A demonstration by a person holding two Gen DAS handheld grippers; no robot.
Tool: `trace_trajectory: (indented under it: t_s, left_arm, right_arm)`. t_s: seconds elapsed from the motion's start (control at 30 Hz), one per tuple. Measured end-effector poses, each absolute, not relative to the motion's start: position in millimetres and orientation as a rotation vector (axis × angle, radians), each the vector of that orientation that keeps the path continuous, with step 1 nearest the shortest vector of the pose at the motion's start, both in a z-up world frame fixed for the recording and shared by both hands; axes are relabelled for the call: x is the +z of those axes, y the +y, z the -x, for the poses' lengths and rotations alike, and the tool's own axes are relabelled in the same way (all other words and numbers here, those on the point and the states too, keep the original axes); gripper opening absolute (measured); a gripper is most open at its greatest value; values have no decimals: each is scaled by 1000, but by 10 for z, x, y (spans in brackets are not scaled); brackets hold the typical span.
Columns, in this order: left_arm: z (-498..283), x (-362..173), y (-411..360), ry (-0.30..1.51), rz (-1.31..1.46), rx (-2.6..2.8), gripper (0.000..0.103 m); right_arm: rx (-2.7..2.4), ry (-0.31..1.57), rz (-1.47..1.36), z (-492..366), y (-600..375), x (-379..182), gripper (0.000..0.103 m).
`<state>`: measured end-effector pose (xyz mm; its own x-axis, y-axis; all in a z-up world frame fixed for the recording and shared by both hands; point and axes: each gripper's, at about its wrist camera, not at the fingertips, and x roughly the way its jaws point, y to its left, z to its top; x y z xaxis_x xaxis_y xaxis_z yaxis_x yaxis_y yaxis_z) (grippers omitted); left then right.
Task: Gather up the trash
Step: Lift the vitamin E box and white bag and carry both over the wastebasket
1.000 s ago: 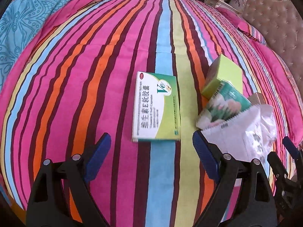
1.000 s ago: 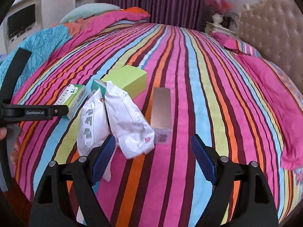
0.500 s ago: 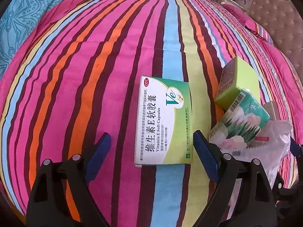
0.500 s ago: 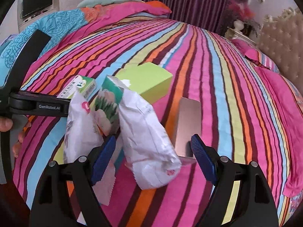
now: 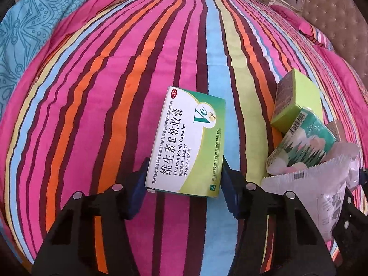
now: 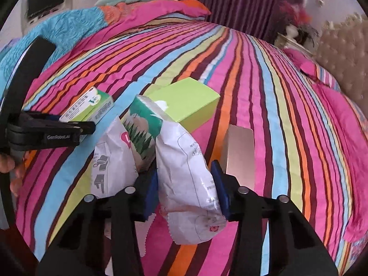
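- Low in the left wrist frame, the left gripper [image 5: 184, 179] is closing, blue pads pressed to both long sides of the vitamin E box [image 5: 187, 141].
- That box lies flat, its long axis running from the lower centre up the frame (lettering reads sideways).
- In the right wrist view, the right gripper [image 6: 186, 187] is closing on the white wrapper [image 6: 186, 179], which bulges between the pads.
- Behind it, the green tissue pack [image 6: 143, 130] leans, then the lime box [image 6: 184, 102] and a pinkish carton [image 6: 240, 154].
- All rest on the striped bedspread [image 6: 264, 80].
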<state>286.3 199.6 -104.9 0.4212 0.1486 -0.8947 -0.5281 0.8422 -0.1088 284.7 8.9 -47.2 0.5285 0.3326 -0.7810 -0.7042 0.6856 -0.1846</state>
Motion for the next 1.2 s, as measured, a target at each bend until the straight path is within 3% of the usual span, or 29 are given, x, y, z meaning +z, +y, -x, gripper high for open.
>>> trace_trajectory:
  t_s: [0.67, 1.2]
  left_arm:
    - [-2018, -727, 1690, 976, 389, 367, 56]
    - [-1023, -794, 1109, 1021, 360, 269, 56]
  right_arm:
    - [646, 873, 99, -2415, -776, -94, 40]
    - [652, 958, 30, -1760, -1176, -249, 40]
